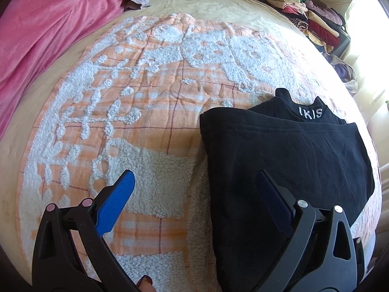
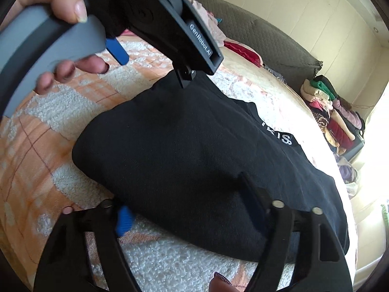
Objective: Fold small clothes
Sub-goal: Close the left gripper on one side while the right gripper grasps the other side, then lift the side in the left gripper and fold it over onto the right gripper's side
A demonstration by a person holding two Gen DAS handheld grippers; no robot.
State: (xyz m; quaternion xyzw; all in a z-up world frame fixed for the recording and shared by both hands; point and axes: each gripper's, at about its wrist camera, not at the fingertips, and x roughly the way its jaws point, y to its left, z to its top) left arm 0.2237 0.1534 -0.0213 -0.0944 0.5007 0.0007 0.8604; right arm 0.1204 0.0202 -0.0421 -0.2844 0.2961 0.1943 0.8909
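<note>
**Black garment folded on the bed, both tools at its near edge**

The right tool (image 2: 189, 209) straddles the near edge of the black garment (image 2: 194, 150): one blue pad sits at the cloth's hem, the other lies over the fabric, blurred, so I cannot tell whether they press it. The left tool (image 1: 197, 199) is released, jaws wide, one finger over the blanket (image 1: 150, 112), the other above the garment's left part. The garment is a dark fleece-like piece folded into a rough rectangle, its collar with white letters at the far end. It lies on the orange-and-white blanket on the bed, near stacked clothes (image 1: 313, 17).
</note>
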